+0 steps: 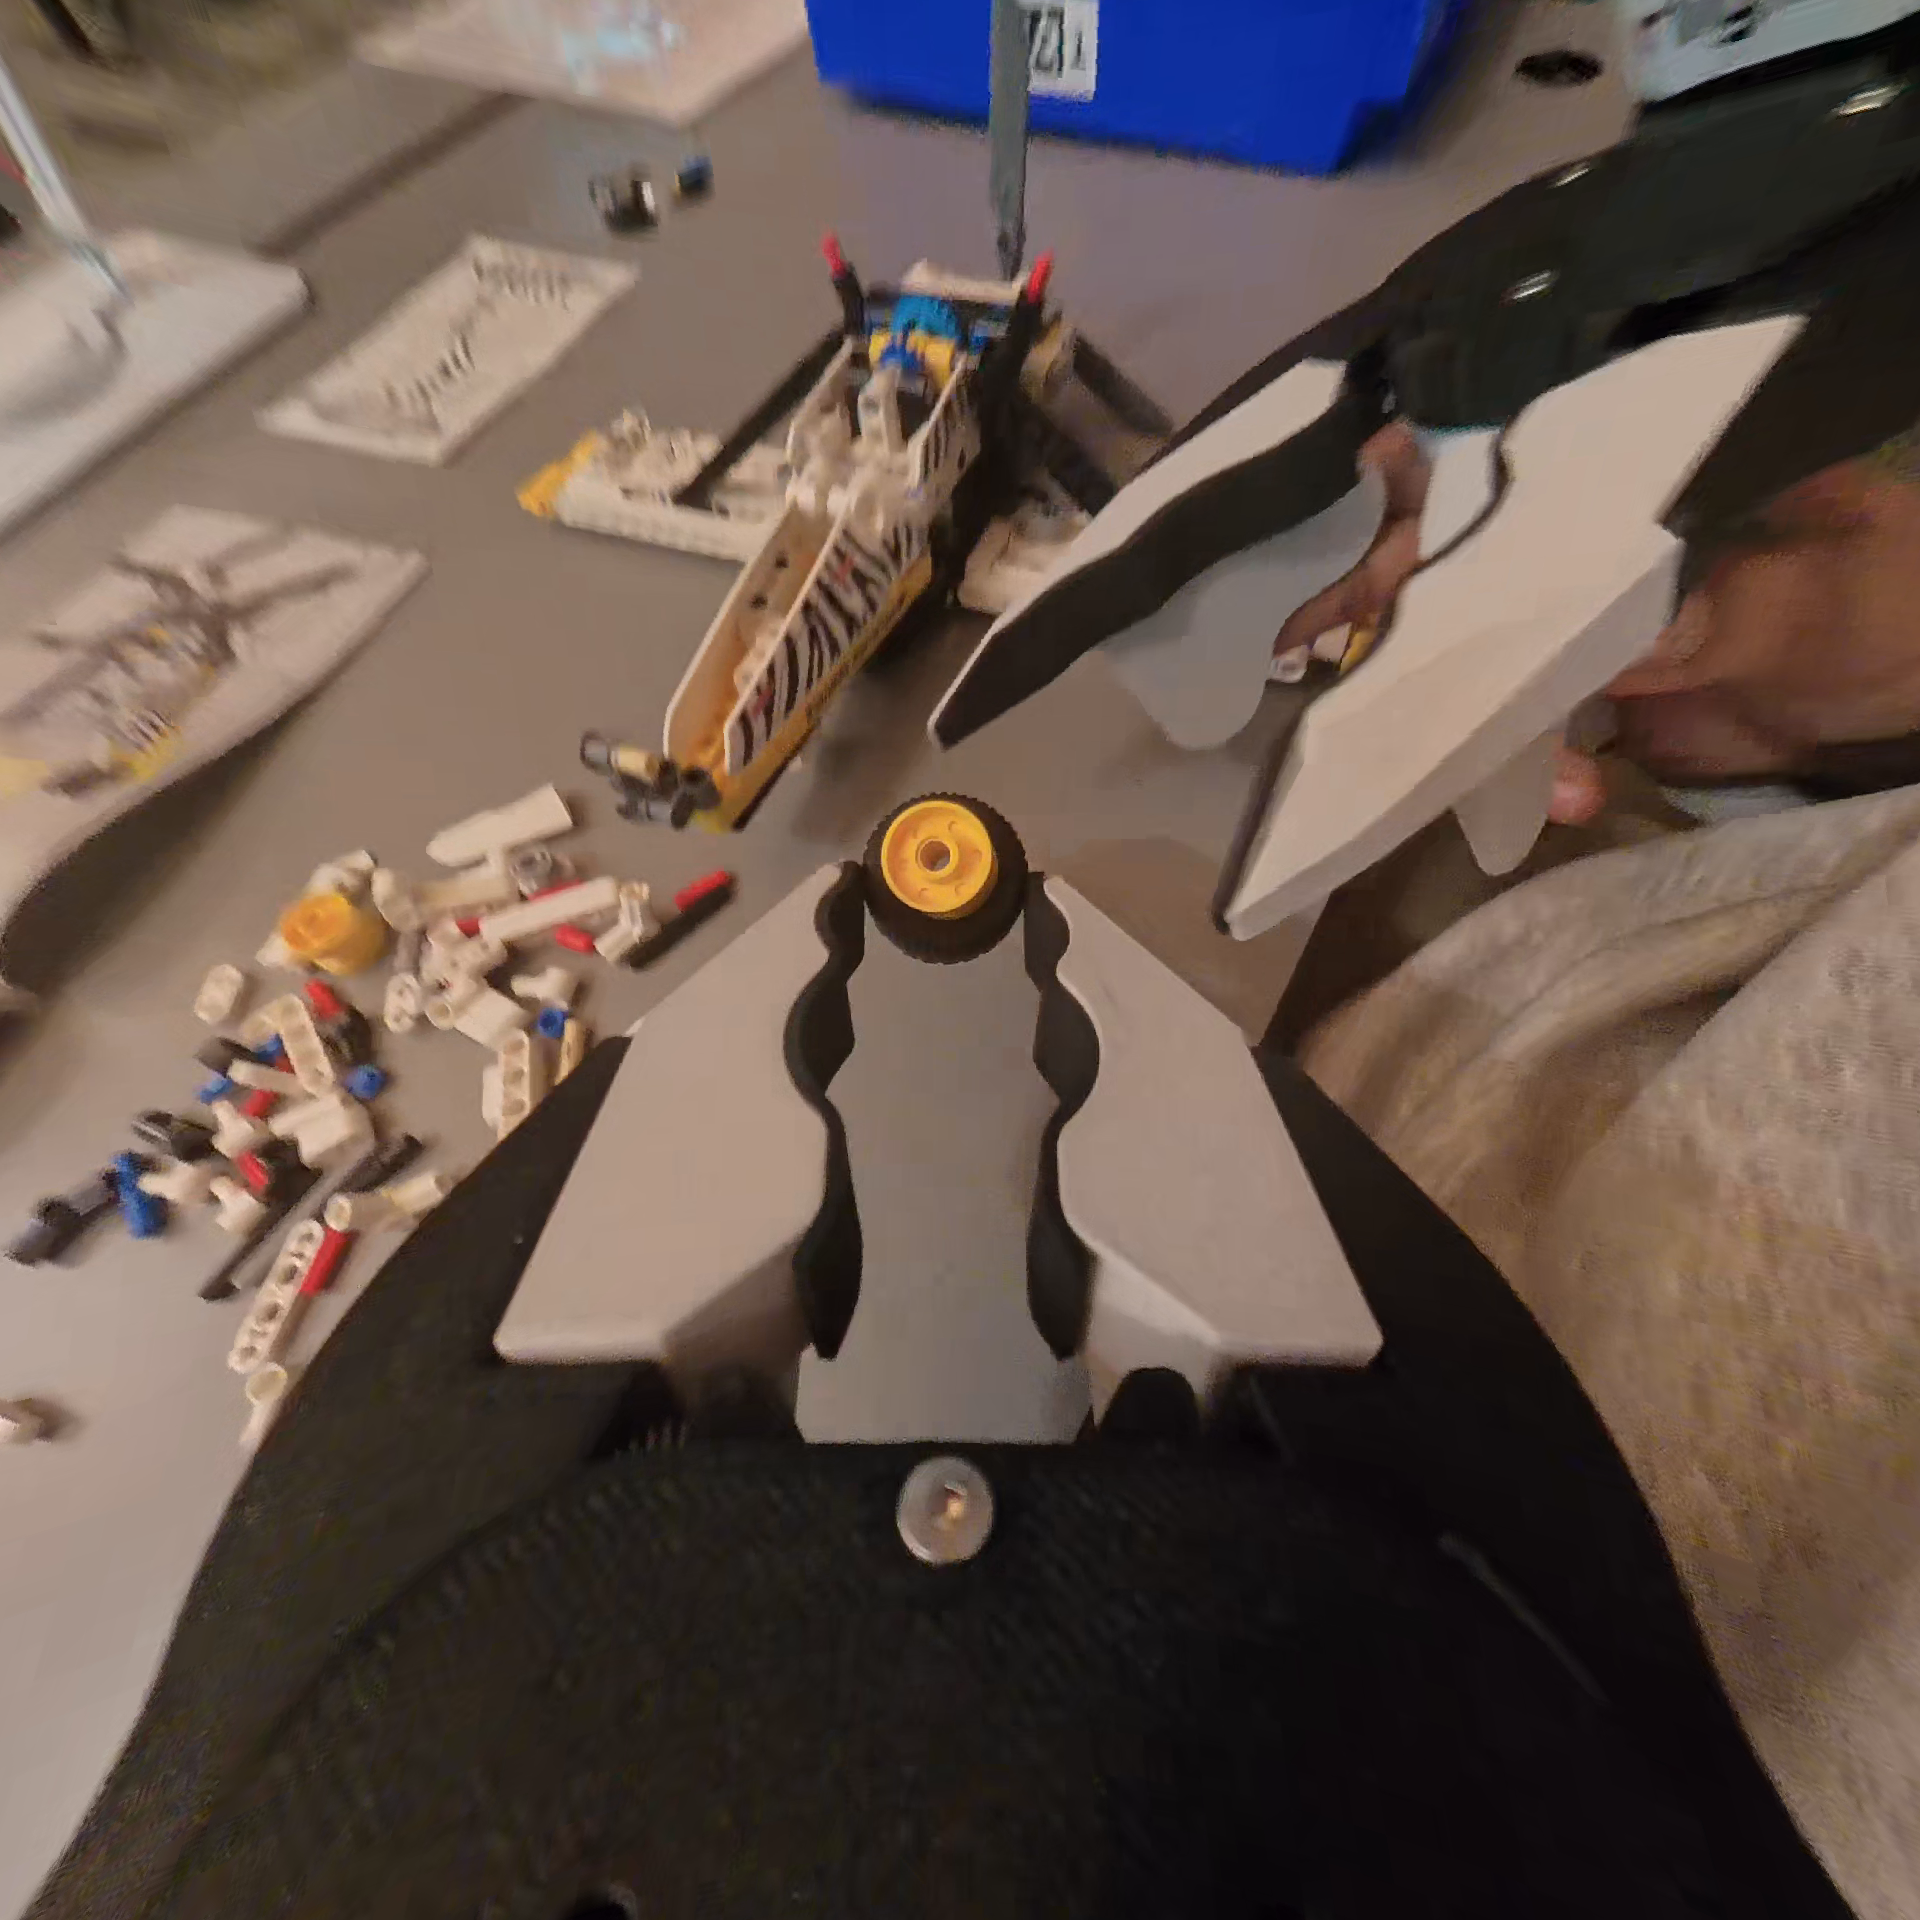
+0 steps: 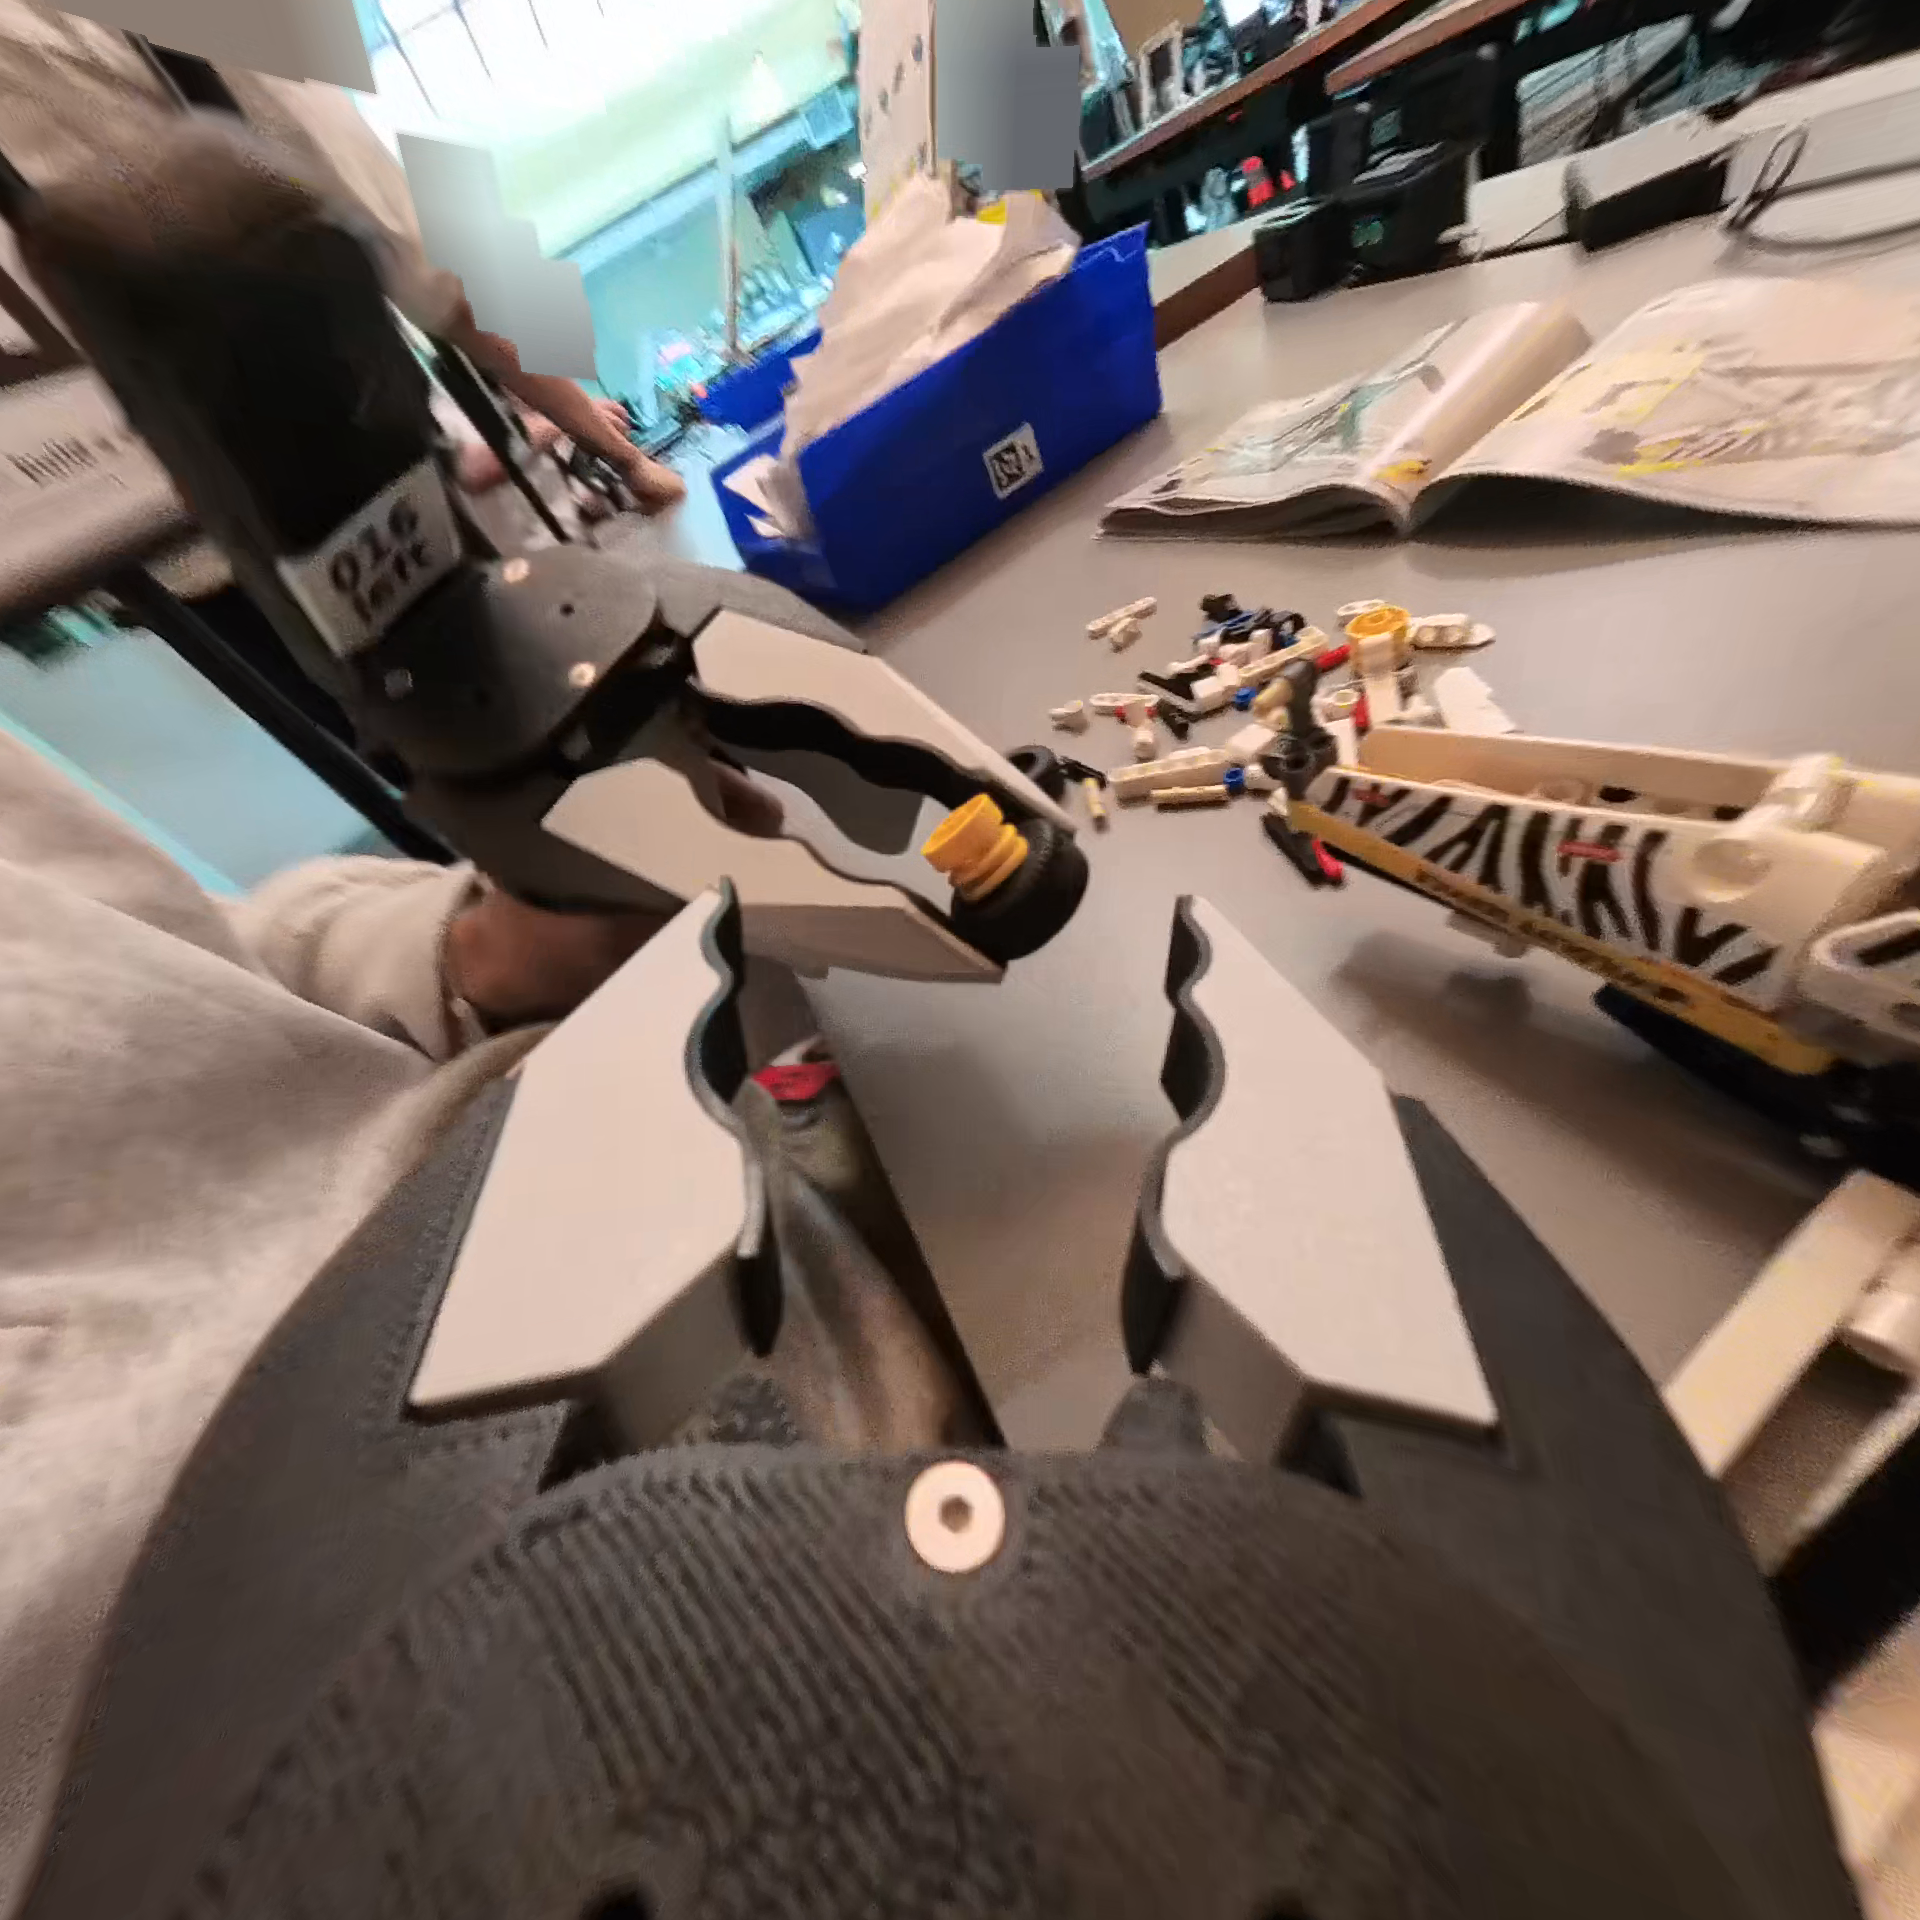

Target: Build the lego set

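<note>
My left gripper (image 1: pixel 940 896) is shut on a small wheel (image 1: pixel 938 854) with a yellow hub and black tyre, held at the fingertips above the grey table. In the right wrist view the left gripper (image 2: pixel 1023 883) holds the wheel (image 2: pixel 1003 868) just ahead of my right gripper (image 2: pixel 956 904), which is open and empty. The right gripper (image 1: pixel 1081 826) also shows open at the right of the left wrist view. The part-built white and yellow model with zebra stripes (image 1: pixel 831 582) lies on the table beyond the wheel; it lies at the right in the right wrist view (image 2: pixel 1558 862).
A pile of loose white, red, blue and black pieces (image 1: pixel 364 1039) (image 2: pixel 1268 675) includes another yellow hub (image 1: pixel 332 925). A blue bin (image 1: pixel 1143 73) (image 2: pixel 935 447) stands at the back. An open instruction booklet (image 2: pixel 1507 416) and printed sheets (image 1: pixel 447 353) lie on the table. A grey sleeve (image 1: pixel 1662 1143) is at the right. Both grippers' tips are close together, under 4 cm apart.
</note>
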### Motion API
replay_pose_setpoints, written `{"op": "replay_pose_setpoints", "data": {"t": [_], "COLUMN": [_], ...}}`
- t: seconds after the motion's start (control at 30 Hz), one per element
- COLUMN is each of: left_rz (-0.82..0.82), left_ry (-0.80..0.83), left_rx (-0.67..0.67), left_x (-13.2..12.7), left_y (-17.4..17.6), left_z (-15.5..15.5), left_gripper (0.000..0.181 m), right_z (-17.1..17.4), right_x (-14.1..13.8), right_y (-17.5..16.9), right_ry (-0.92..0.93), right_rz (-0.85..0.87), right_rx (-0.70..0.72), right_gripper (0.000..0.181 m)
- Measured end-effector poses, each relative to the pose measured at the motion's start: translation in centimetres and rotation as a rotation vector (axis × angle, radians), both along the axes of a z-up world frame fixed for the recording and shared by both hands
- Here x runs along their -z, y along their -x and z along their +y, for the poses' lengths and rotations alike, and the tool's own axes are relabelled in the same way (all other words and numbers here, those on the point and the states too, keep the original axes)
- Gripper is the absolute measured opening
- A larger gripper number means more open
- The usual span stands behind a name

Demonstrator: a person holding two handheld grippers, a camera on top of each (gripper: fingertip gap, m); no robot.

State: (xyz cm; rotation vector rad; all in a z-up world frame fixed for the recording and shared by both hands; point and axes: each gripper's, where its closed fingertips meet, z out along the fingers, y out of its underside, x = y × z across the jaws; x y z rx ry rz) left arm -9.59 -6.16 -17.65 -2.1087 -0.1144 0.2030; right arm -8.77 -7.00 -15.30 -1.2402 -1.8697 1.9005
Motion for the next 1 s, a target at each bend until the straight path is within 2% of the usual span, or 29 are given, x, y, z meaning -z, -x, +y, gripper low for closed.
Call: {"op": "replay_pose_setpoints", "data": {"t": [0.1, 0.2, 0.37, 1.0], "left_rz": [0.156, 0.258, 0.325, 0.338], "left_ry": [-0.043, -0.071, -0.081, -0.100], "left_rx": [-0.001, 0.005, 0.015, 0.005], "left_x": [-1.4, -2.3, -2.5, -2.9], "left_y": [-0.4, -1.1, -1.7, -1.9], "left_z": [0.4, 0.7, 0.8, 1.0], "left_gripper": [0.029, 0.029, 0.029, 0.029], "right_z": [-0.5, -0.6, -0.3, -0.3], "right_x": [-0.8, -1.2, -1.8, -1.8], "right_y": [-0.1, 0.0, -0.1, -0.5], "right_ry": [0.175, 0.266, 0.279, 0.198], "right_rz": [-0.063, -0.081, -0.036, -0.007], "right_rx": [-0.061, -0.075, -0.064, -0.056], "right_gripper": [0.083, 0.075, 0.031, 0.026]}}
